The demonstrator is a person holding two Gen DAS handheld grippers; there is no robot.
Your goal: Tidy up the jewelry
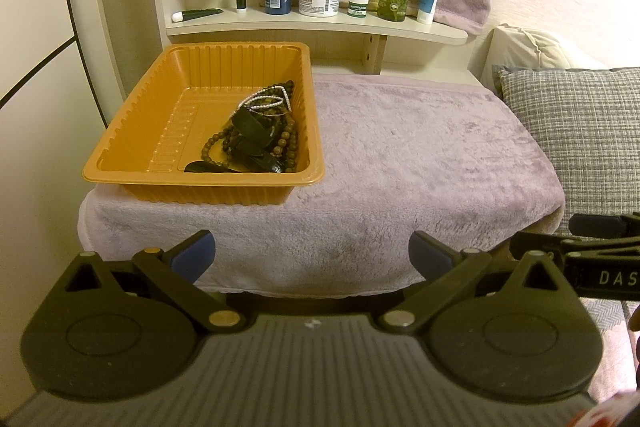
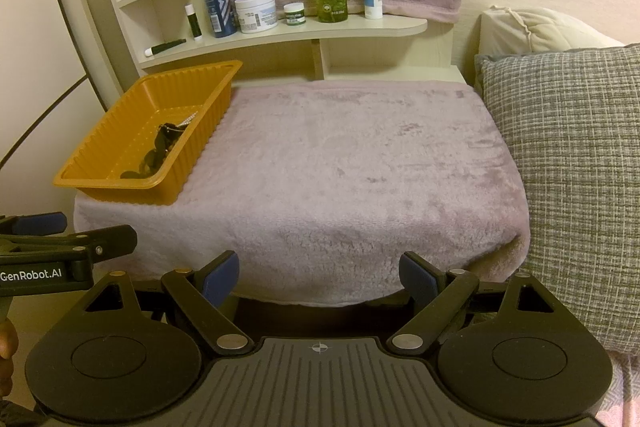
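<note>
Since the jewelry (image 1: pixel 260 131) lies heaped at the right end of the orange tray (image 1: pixel 132 131), bead strands, a pearl loop and dark straps tangled together, it looks light, limp and apt to snag. A single strand at the pile's edge seems the safest place to pinch. Both the left gripper (image 1: pixel 312 255) and the right gripper (image 2: pixel 318 277) hang spread and empty before the soft towel (image 2: pixel 360 167). Toiletries line the shelf (image 1: pixel 320 25) behind; a pillow (image 2: pixel 568 167) lies right.
</note>
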